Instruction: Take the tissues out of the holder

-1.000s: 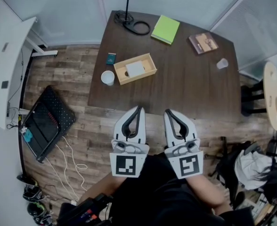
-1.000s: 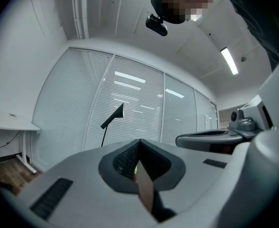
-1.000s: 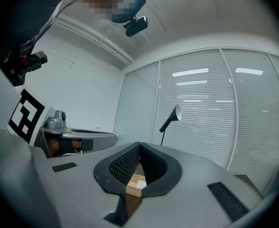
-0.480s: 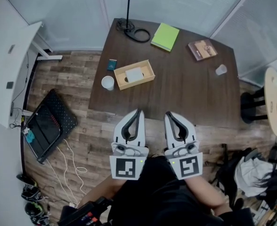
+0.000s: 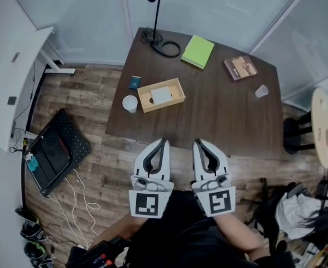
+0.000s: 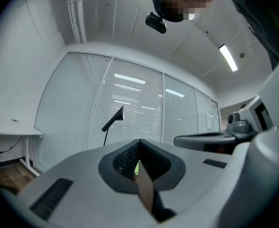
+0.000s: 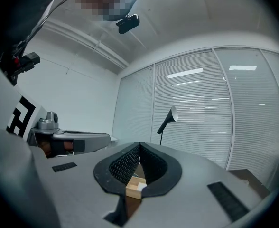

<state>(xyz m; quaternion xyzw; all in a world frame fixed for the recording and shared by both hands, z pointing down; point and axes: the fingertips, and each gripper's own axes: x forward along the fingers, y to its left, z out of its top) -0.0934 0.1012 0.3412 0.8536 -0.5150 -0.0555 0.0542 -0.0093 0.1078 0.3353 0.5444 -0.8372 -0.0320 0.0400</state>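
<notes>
The light wooden holder (image 5: 178, 91) lies on the dark table (image 5: 225, 116), left of its middle, with a white pack of tissues (image 5: 161, 95) inside. Both grippers hover side by side off the table's near edge, close to the person's body. The left gripper (image 5: 165, 140) is shut and empty, as is the right gripper (image 5: 196, 141). In the left gripper view the left gripper (image 6: 139, 140) shows its tips meeting, with a strip of table behind. In the right gripper view the right gripper (image 7: 139, 144) has its tips together, and the holder (image 7: 133, 188) shows through the gap below them.
A white cup (image 5: 130, 103) and a small teal box (image 5: 134, 82) stand left of the holder. A desk lamp (image 5: 165, 48), green notebook (image 5: 197, 51), brown book (image 5: 240, 67) and clear cup (image 5: 261, 91) lie further back. A round side table (image 5: 324, 121) stands right.
The whole head view has slid downward a little, so more of the lamp shows. Both grippers keep their place by the body and stay shut.
</notes>
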